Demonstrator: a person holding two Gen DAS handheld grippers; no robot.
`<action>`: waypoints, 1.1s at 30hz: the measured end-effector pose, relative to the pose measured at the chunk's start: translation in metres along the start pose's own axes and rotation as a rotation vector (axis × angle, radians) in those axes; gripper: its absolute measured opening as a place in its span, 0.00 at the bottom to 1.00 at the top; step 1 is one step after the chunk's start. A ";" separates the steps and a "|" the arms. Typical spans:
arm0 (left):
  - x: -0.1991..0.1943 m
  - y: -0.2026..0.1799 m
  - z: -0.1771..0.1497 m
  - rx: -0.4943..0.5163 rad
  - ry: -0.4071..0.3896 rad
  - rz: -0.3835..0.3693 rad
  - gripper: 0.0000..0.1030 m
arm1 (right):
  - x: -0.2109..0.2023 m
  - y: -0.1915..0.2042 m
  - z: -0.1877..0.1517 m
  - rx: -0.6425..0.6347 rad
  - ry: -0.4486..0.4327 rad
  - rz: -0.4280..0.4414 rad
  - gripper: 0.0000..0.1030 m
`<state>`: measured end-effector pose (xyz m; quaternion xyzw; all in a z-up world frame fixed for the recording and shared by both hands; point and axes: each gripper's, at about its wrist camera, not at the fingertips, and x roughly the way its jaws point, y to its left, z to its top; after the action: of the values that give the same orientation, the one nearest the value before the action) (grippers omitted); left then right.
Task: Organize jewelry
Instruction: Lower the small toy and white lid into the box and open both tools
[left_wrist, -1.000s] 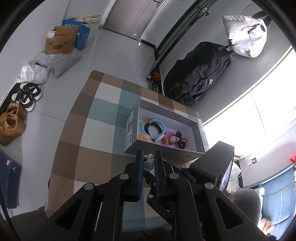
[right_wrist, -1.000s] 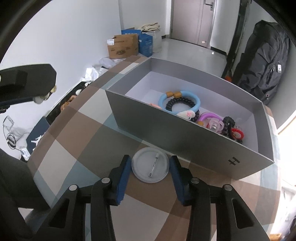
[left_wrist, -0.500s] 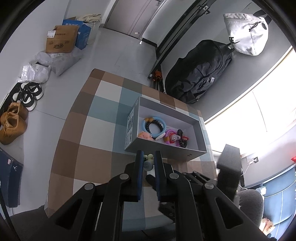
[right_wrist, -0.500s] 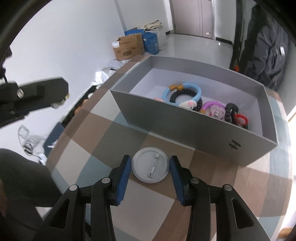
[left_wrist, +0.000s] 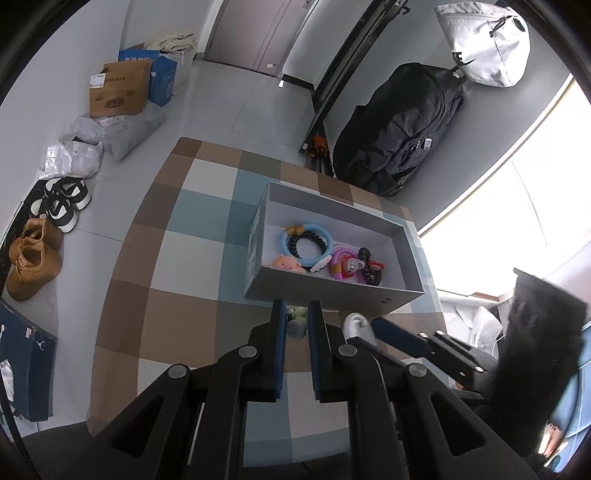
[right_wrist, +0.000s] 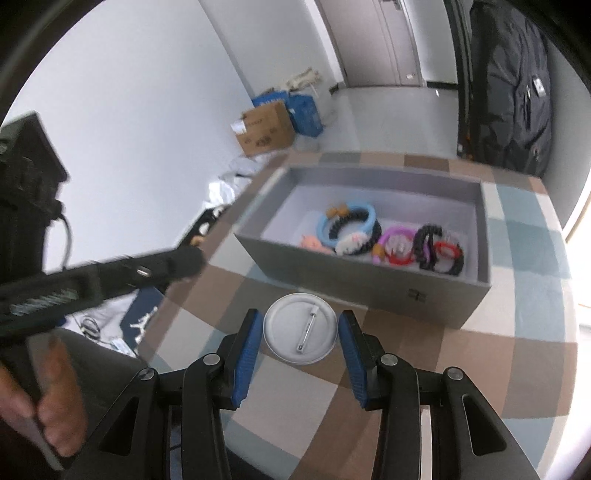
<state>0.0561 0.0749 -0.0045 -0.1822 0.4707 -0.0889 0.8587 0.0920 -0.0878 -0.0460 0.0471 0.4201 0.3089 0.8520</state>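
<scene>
The right gripper (right_wrist: 301, 330) is clamped on a round white pin-back badge (right_wrist: 300, 328), its metal pin facing up, the blue pads pressing its rim on either side. Just beyond the jaws sits the open grey cardboard box (right_wrist: 369, 284) on the checked brown, blue and white tablecloth (right_wrist: 480, 354), holding a light blue ring (right_wrist: 347, 225), black coiled hair ties (right_wrist: 428, 243) and pink and red pieces (a small jumble against the near wall). The left gripper (left_wrist: 297, 321) is clenched on a small pale green and grey trinket (left_wrist: 297, 320), held between its pads just short of the box's near wall (left_wrist: 332, 295). A hand (right_wrist: 51, 406) grips its handle.
</scene>
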 end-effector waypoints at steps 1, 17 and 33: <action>0.000 -0.002 0.000 0.002 -0.002 0.001 0.07 | -0.003 -0.001 0.001 0.003 -0.009 0.004 0.40; 0.012 -0.027 0.018 0.001 -0.033 -0.006 0.07 | -0.030 -0.020 0.022 0.041 -0.093 0.038 0.40; 0.040 -0.041 0.044 -0.022 -0.013 -0.024 0.07 | -0.024 -0.046 0.044 0.086 -0.106 0.017 0.40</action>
<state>0.1156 0.0350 0.0025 -0.1979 0.4638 -0.0927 0.8585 0.1363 -0.1303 -0.0167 0.1033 0.3870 0.2948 0.8676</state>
